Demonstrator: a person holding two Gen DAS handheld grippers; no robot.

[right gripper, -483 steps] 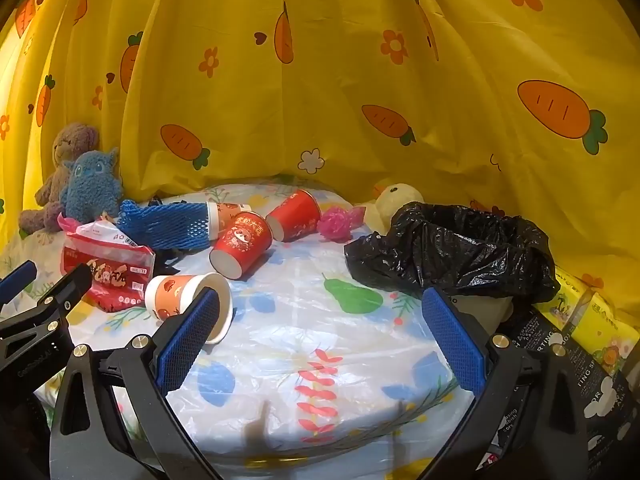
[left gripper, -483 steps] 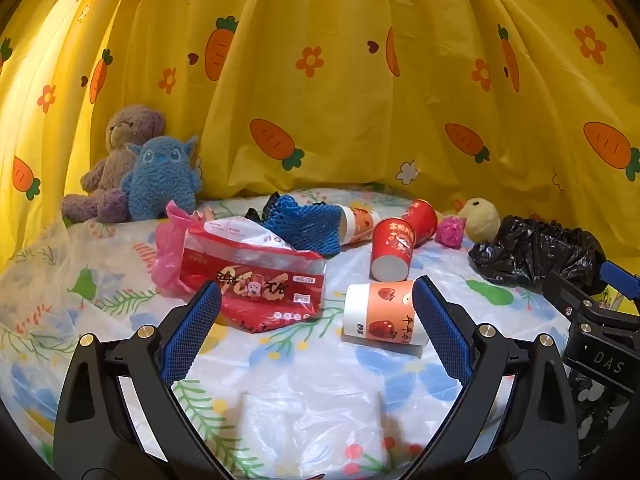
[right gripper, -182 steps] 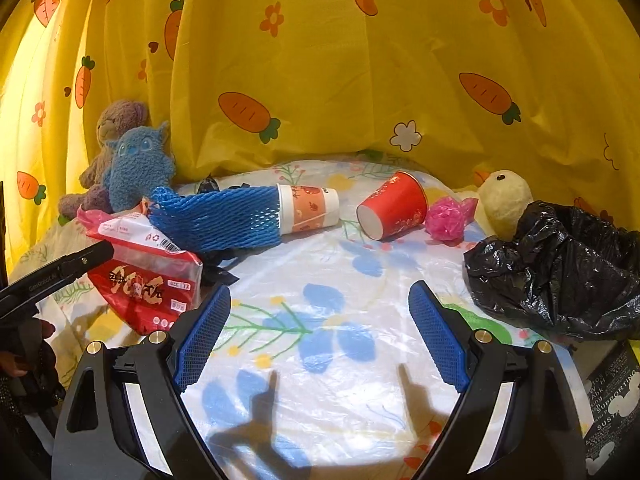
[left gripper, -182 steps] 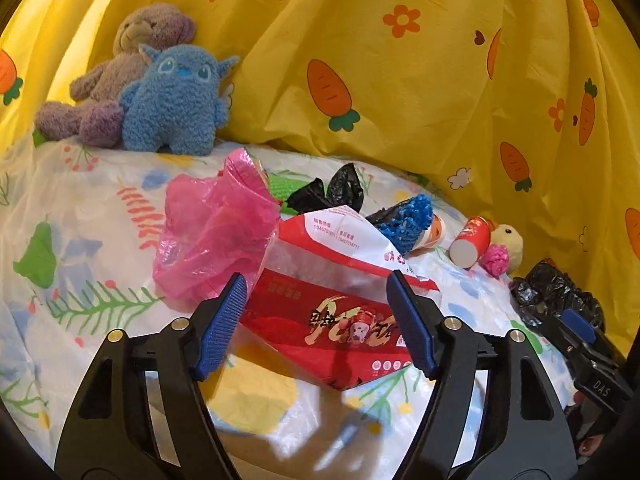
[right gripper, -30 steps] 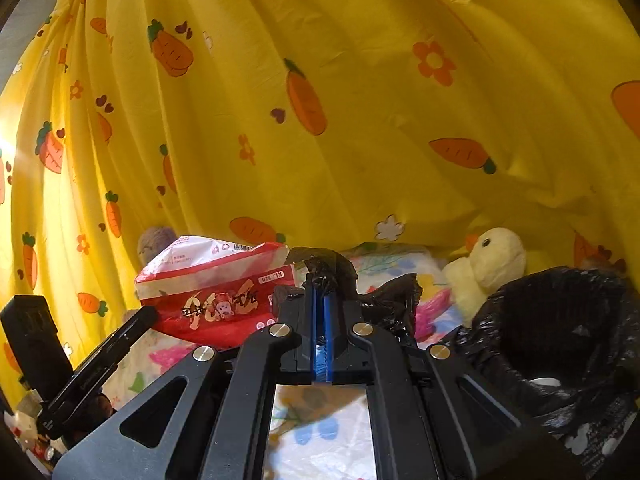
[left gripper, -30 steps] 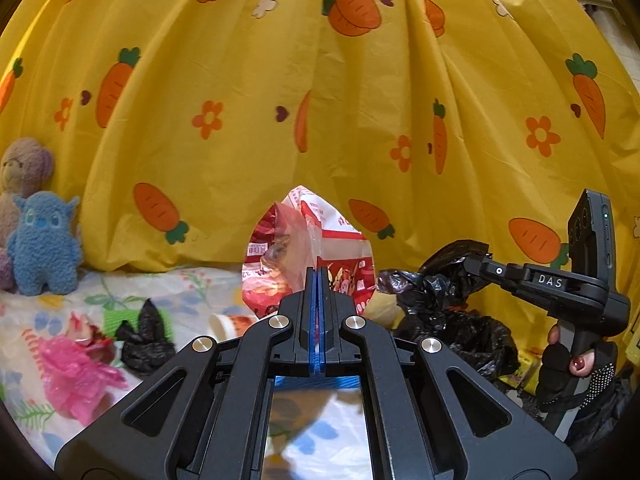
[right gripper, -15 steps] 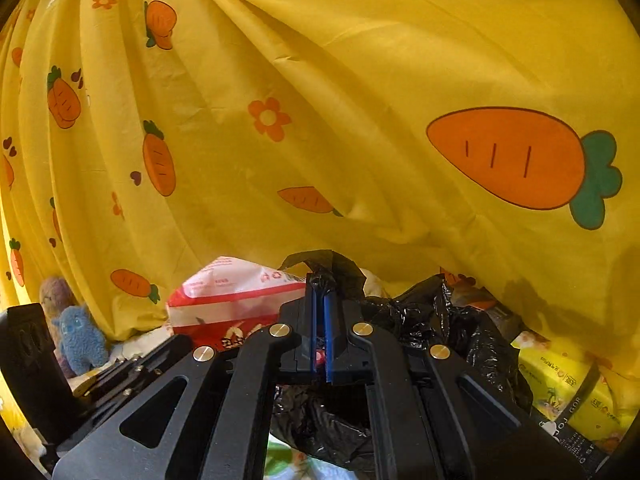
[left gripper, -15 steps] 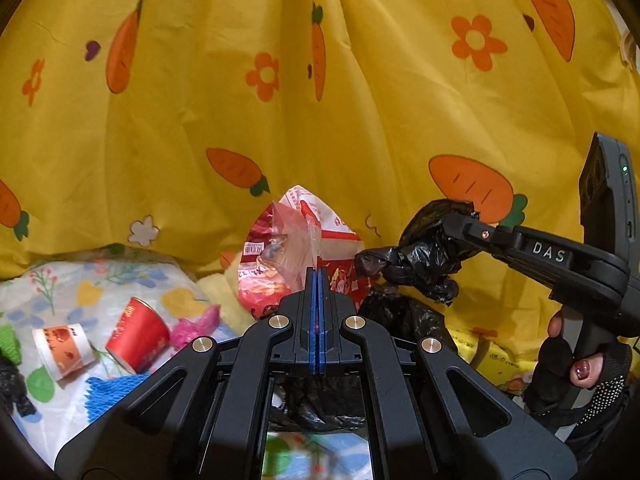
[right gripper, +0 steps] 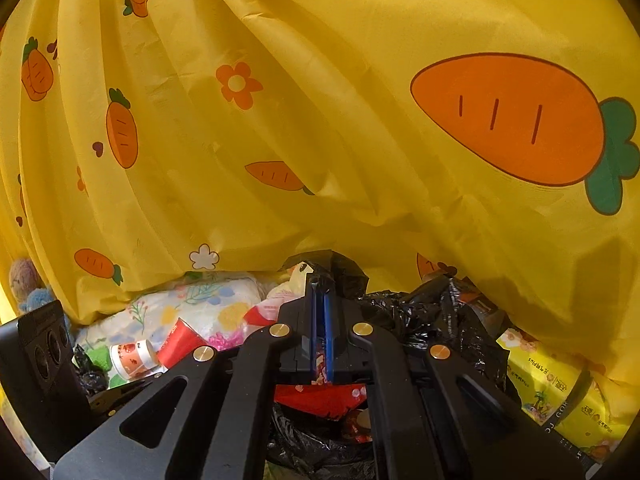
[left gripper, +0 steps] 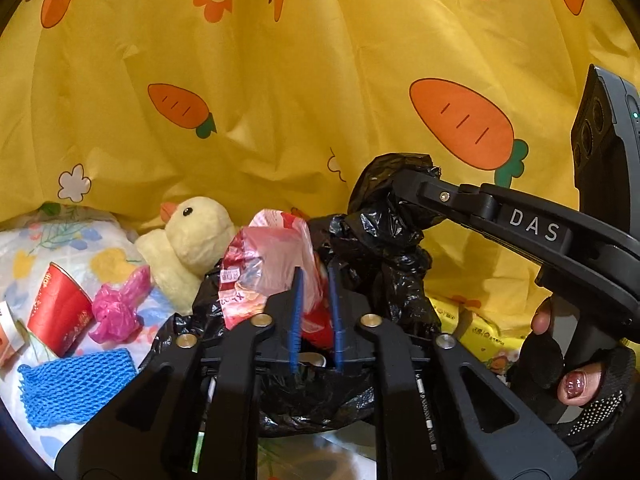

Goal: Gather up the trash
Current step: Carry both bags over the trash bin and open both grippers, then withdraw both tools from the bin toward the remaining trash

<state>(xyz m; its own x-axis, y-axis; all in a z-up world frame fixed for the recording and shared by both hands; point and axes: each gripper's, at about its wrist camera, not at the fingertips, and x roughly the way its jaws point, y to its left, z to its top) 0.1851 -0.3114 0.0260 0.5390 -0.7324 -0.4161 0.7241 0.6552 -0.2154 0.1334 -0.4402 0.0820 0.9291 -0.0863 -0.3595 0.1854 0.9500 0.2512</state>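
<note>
My left gripper (left gripper: 316, 312) is slightly open over the mouth of the black trash bag (left gripper: 320, 396); the red snack wrapper (left gripper: 272, 264) sits loose between its blue pads and hangs into the bag. My right gripper (right gripper: 320, 308) is shut on the bag's rim (right gripper: 332, 264) and holds it up; it also shows in the left wrist view (left gripper: 404, 196). The wrapper lies inside the bag in the right wrist view (right gripper: 324, 400). On the bed remain a red paper cup (left gripper: 56, 312), a crumpled pink bag (left gripper: 116, 308) and a blue foam net (left gripper: 76, 384).
A yellow plush duck (left gripper: 192, 236) sits against the bag. Yellow carrot curtain (left gripper: 280, 100) hangs close behind. A white-orange cup (right gripper: 132, 356) and red cup (right gripper: 176, 340) lie on the flowered sheet. Yellow packages (right gripper: 552, 384) stand right of the bag.
My left gripper has dropped toward the bag's mouth and its jaws have parted, loosening the wrapper. The right gripper still holds the bag's rim up.
</note>
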